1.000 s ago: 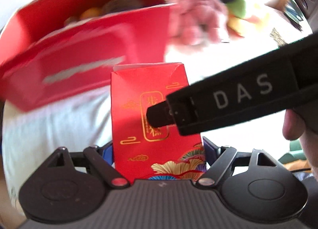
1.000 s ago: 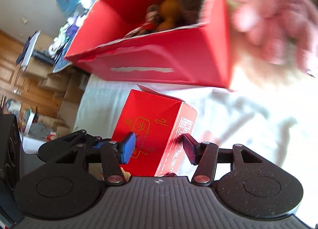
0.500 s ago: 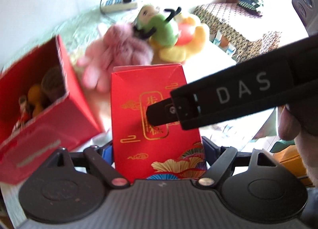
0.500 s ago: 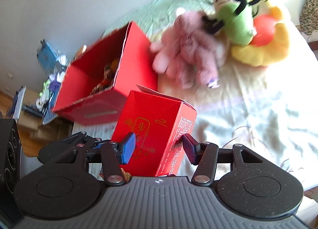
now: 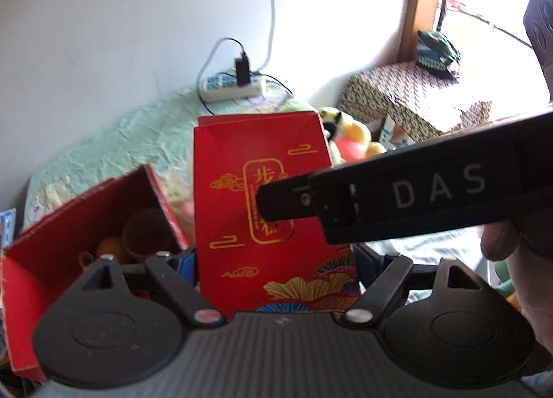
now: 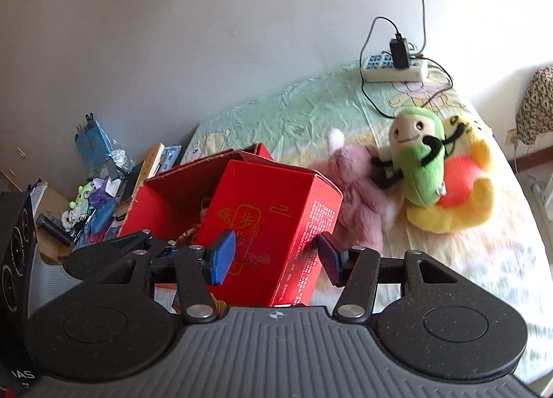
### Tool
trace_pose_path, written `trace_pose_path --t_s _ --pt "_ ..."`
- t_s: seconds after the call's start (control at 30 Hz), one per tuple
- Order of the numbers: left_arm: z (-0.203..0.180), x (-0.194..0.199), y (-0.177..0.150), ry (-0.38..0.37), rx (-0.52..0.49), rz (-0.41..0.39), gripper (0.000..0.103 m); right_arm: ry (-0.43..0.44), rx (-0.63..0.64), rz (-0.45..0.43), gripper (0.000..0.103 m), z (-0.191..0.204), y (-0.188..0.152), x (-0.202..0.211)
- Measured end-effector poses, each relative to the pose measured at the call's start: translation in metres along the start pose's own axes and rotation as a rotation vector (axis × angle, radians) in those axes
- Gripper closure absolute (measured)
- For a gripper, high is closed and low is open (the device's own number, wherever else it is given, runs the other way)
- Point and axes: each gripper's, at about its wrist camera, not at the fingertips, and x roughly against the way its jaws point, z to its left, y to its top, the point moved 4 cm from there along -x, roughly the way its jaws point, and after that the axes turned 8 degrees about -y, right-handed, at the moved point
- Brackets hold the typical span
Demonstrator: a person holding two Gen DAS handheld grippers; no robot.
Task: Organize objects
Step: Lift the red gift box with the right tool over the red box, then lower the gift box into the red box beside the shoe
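A small red gift box (image 5: 255,225) with gold print is held upright between both grippers. My left gripper (image 5: 276,259) is shut on its lower part. My right gripper (image 6: 273,256) is shut on the same box (image 6: 273,225), its blue pads on two opposite faces; its black finger (image 5: 397,204) crosses the left wrist view. Behind stands a larger open red box (image 6: 166,197) with small items inside; it also shows in the left wrist view (image 5: 86,211). A pink plush (image 6: 356,187), a green plush (image 6: 418,163) and a yellow plush (image 6: 463,204) lie on the bed.
A power strip (image 6: 394,69) with a plugged charger and cables lies at the head of the bed by the wall. Books and clutter (image 6: 100,190) sit left of the bed. A patterned covered stand (image 5: 414,100) is by the window.
Both grippers, still holding the small red box, have tilted up and back. The open red box has shifted lower left in view; the wall and power strip have come into sight.
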Motion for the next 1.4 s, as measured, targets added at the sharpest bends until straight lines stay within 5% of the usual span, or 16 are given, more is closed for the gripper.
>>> trace_pose_path --t_s 0.3,0.63,1.4 --pt "0.091 0.026 -0.003 0.13 0.066 -0.035 0.021 0.113 0.081 -0.017 0.047 0.07 0.029 -0.05" --pt "0.188 0.018 -0.038 0.248 0.15 0.046 0.021 0.231 0.162 0.073 0.048 0.139 0.028 -0.134" --pt "0.26 -0.03 -0.096 0.283 0.237 0.267 0.021 0.334 0.127 0.473 0.048 0.163 0.004 -0.243"
